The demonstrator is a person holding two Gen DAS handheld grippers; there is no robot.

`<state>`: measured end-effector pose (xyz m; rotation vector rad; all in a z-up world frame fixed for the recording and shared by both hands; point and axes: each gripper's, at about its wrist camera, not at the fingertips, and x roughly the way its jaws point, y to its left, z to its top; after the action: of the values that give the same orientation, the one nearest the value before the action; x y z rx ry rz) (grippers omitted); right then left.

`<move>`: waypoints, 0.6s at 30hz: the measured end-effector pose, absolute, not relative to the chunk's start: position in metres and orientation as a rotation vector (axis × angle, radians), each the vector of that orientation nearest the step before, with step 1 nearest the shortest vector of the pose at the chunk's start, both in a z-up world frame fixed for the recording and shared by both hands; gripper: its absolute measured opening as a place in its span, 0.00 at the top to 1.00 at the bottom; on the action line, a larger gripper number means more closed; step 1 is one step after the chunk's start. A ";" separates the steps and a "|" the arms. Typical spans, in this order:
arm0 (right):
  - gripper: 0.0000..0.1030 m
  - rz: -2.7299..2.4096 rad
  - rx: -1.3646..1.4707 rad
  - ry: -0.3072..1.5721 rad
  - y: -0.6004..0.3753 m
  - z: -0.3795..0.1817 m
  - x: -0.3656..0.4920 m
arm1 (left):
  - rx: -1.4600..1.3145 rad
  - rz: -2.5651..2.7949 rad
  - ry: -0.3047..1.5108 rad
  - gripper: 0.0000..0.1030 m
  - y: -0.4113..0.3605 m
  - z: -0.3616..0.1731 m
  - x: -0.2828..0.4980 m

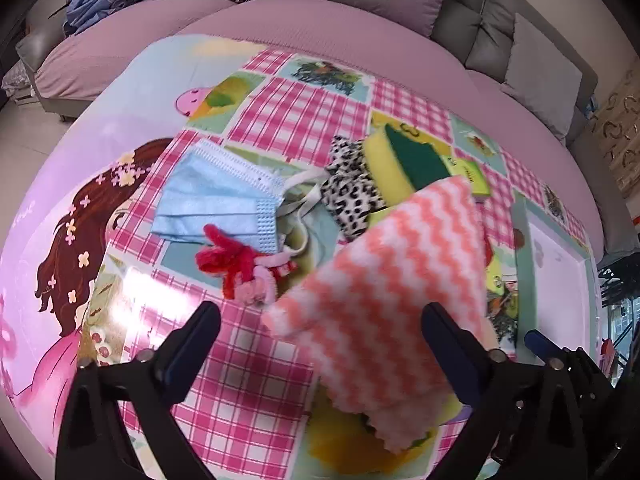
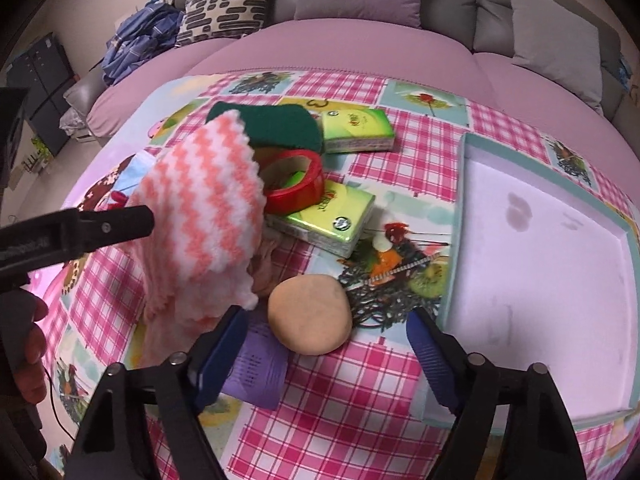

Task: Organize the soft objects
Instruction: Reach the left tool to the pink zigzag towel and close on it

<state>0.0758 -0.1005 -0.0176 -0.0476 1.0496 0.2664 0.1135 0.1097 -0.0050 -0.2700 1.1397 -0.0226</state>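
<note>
A pink-and-white zigzag cloth (image 1: 384,280) hangs in the air over the table; it also shows in the right wrist view (image 2: 204,216). My left gripper (image 1: 320,328) is open, jaws wide, and the cloth drapes over its right finger (image 1: 452,348); whether that finger pinches the cloth is hidden. My right gripper (image 2: 324,344) is open and empty just before a tan round puff (image 2: 310,314). A blue face mask (image 1: 220,196), a leopard-print cloth (image 1: 352,188), a yellow-green sponge (image 1: 404,160) and a red pipe-cleaner figure (image 1: 236,268) lie on the table.
A white tray with a teal rim (image 2: 460,216) lies at the right. Two green tissue packs (image 2: 356,128), a red tape roll (image 2: 296,184), a purple object (image 2: 256,368) and a black hair tie tangle (image 2: 380,292) lie on the patterned tablecloth. A purple sofa stands behind.
</note>
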 end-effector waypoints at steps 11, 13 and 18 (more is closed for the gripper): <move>0.29 0.288 -0.014 1.087 -0.104 -0.026 0.076 | -0.320 -0.062 1.133 0.42 0.121 -0.014 0.117; 0.30 0.286 -0.008 1.090 -0.105 -0.026 0.076 | -0.319 -0.065 1.145 0.54 0.120 -0.016 0.117; 0.32 0.280 -0.002 1.094 -0.107 -0.027 0.077 | -0.277 -0.034 1.166 0.75 0.117 -0.016 0.116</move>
<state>0.0771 -0.1070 -0.0268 -0.0016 1.0945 0.2804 0.1155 0.1166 -0.0165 -0.2771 1.1658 -0.0339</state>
